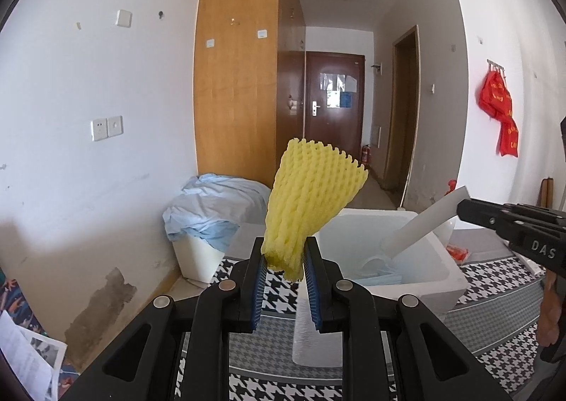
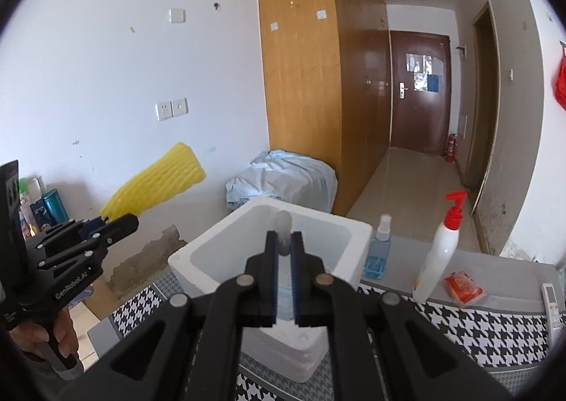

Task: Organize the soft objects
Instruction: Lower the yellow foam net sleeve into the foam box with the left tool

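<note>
Grippers both clamping items above the white foam box (image 1: 417,280). Left gripper (image 1: 284,261) pinching the lower end of a yellow foam net (image 1: 311,202), net fanning upward, just left of the box. Right gripper (image 2: 284,252) closing on a white foam strip (image 1: 424,224), strip slanting down into the box, resting on the houndstooth cloth (image 2: 477,326).

Bright, even daylight fills both views. Fisheye bending darkens the corners. The yellow foam net (image 2: 155,181) is motion-blurred beside the wardrobe (image 2: 300,82).
</note>
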